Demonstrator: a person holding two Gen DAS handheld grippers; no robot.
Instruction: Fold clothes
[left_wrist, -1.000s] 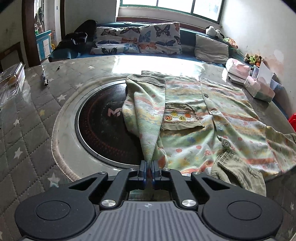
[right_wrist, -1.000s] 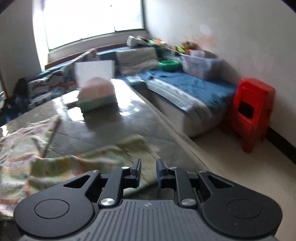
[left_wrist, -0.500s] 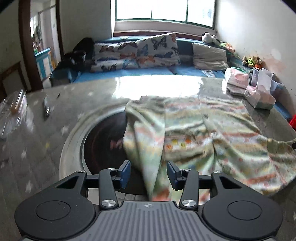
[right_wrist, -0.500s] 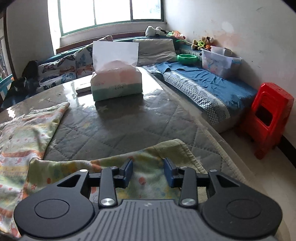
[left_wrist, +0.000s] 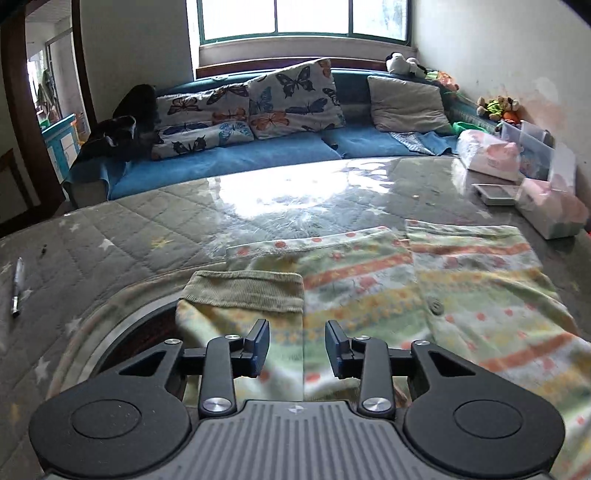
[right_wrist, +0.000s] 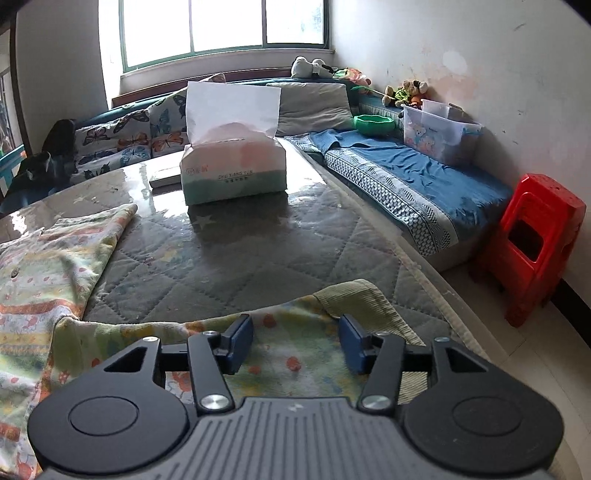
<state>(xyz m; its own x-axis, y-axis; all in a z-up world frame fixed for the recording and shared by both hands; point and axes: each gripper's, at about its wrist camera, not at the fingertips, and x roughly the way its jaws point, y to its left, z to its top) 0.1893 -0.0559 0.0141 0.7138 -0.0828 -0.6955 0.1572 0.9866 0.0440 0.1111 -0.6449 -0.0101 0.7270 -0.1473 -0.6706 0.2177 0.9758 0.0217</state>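
Patterned shirt (left_wrist: 424, 295) lies spread on the quilted table (left_wrist: 110, 236), one sleeve folded inward over its body, ribbed cuff (left_wrist: 243, 290) on top. Left gripper (left_wrist: 297, 349) hovers over that sleeve, fingers apart, gripping nothing. Right gripper (right_wrist: 296, 343) also spread wide, empty, above the other sleeve (right_wrist: 295, 354) near the table edge. Tissue pack (right_wrist: 232, 173) sits beyond.
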